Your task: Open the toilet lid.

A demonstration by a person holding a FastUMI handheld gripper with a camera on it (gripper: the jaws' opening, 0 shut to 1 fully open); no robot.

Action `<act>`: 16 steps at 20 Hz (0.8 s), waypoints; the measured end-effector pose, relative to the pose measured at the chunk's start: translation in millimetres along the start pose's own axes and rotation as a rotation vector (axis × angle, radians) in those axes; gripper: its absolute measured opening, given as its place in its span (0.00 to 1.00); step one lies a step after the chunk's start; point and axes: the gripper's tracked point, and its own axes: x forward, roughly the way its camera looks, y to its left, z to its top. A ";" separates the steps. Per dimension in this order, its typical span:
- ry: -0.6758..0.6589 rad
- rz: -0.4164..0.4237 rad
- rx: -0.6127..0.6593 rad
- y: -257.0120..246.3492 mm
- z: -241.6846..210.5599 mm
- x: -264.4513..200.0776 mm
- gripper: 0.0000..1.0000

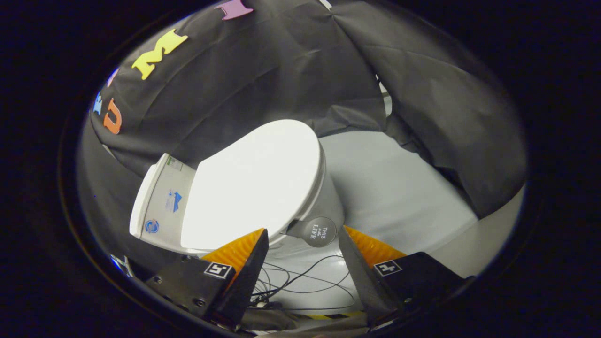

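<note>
Jaws of the gripper apart, seemingly just short of closed toilet lid.

I see a plain white toilet lid, white tank with blue stickers, grey round tab, pale grey floor, black cables.

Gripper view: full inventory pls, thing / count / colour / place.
toilet lid: 1, white, shut over the bowl, just ahead of the fingers
lid handle: 1, grey round tab, on the lid's side edge, between the fingertips and just beyond them
tank: 1, white with stickers, behind the lid
cables: several, black, loose on the floor between the fingers
floor: 1, white, around the toilet
gripper: 1, fingers open, holding nothing, either side of the handle, not touching it
</note>
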 end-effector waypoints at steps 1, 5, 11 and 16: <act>0.004 0.020 0.018 2.1 0.0 4.2 0.95; 0.032 0.070 0.086 -2.4 -5.7 16.6 0.91; 0.048 0.108 0.207 -20.7 -5.3 29.8 0.77; 0.056 0.180 0.289 -20.5 -8.7 43.1 0.71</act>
